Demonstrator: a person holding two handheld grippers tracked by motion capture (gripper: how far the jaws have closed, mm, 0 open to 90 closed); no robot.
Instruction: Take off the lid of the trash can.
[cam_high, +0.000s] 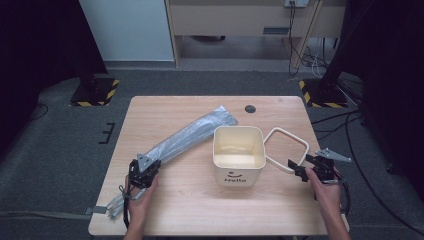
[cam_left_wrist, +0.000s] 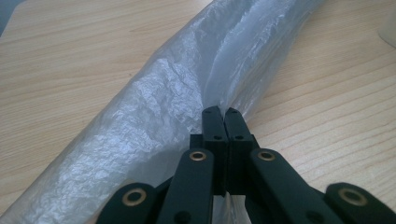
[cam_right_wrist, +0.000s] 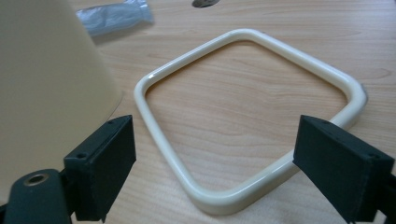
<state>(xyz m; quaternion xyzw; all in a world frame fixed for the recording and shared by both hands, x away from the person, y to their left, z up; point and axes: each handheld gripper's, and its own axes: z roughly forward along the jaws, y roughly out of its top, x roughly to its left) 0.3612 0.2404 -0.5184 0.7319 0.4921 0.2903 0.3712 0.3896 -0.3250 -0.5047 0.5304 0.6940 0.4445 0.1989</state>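
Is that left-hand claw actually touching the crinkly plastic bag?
Touching. In the left gripper view the left gripper has its jaws shut, pinching a fold of the plastic bag between them.

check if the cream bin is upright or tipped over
Upright. The cream bin stands on its base on the table, open mouth facing up, with the "Hello" print on its front reading level.

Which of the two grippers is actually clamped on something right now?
The left gripper: its jaws are pinched shut on the plastic bag. The right gripper stands open around the ring.

"Hello" on cream bin (cam_high: 238, 160) front wall (smile mark above it); nothing else legible.
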